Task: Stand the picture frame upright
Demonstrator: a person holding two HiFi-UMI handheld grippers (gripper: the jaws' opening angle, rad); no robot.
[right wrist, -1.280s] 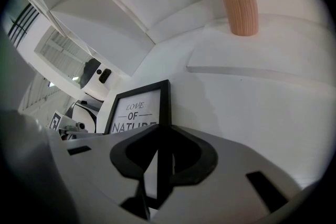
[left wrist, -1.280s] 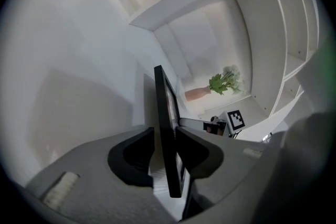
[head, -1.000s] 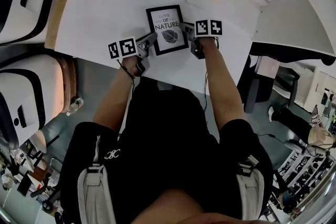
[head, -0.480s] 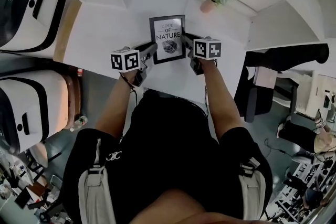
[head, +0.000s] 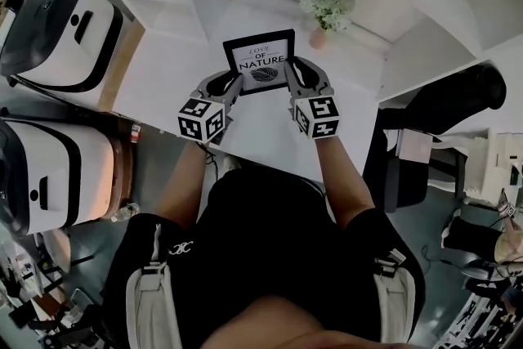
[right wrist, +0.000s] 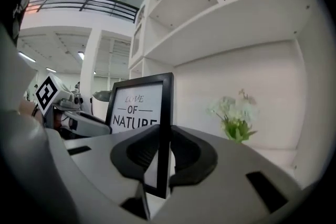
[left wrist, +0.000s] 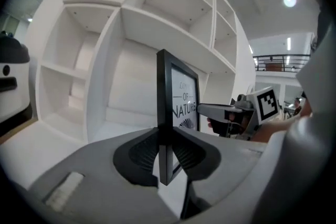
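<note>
Holding: the left gripper (head: pixel 232 82) and the right gripper (head: pixel 290 69) both hold the picture frame (head: pixel 260 61).
Left gripper: its jaws are squeezed tight on the frame's left edge.
Right gripper: its jaws are squeezed tight on the frame's right edge.
Picture frame: it is black, with a white page that says "LOVE OF NATURE" over a leaf drawing. It stands up straight between the two grippers, above the white table (head: pixel 163 69) and in front of the white shelves (left wrist: pixel 157 23).
Bottom edge: no view shows if it touches the table.
Plant (head: pixel 328 11): it has pale flowers and a pink pot. It sits on the table behind the frame, to the right, not touching it.
</note>
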